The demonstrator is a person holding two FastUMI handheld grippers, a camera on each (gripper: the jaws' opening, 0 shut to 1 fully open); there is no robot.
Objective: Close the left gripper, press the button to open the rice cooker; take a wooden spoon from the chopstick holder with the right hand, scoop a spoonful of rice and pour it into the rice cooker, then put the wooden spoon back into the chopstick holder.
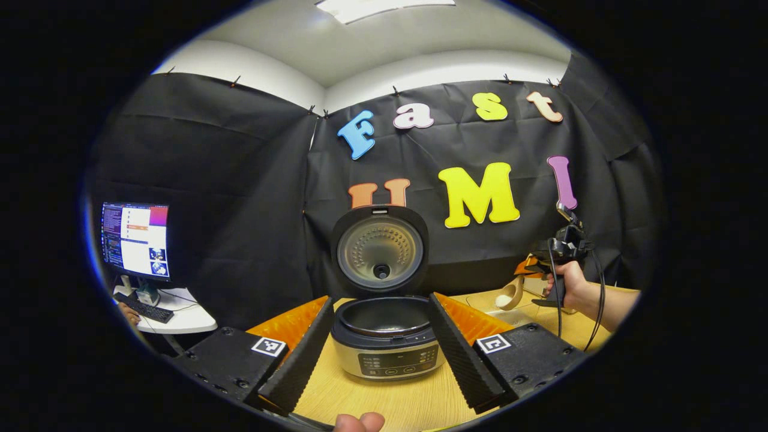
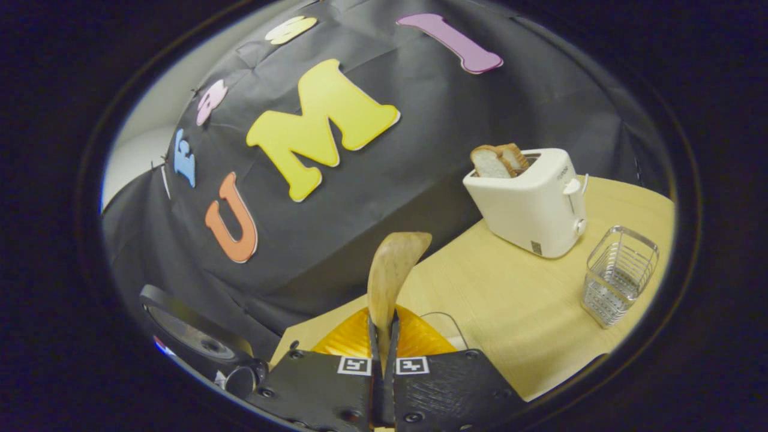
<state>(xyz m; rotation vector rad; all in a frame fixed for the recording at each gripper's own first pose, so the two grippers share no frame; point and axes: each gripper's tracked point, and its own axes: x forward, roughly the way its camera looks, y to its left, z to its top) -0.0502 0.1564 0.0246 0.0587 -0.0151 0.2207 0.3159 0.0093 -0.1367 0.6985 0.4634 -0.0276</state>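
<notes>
The rice cooker (image 1: 389, 354) stands in front of me on the wooden table with its lid (image 1: 380, 255) swung up and the dark inner pot (image 1: 384, 316) showing. My left gripper (image 1: 381, 301) is open, one finger on each side of the cooker, touching nothing. Off to the right a hand holds my right gripper (image 1: 564, 247), and the wooden spoon (image 1: 510, 294) hangs from it with white rice in its bowl. In the right gripper view my right gripper (image 2: 382, 327) is shut on the handle of the wooden spoon (image 2: 393, 264), whose bowl points up and away. The raised cooker lid (image 2: 192, 333) shows low on the left.
A white toaster (image 2: 531, 201) with bread slices stands at the back of the table (image 2: 510, 300). The wire chopstick holder (image 2: 618, 276) sits to its right, near the table edge. A monitor (image 1: 137, 240) and keyboard rest on a white desk at far left.
</notes>
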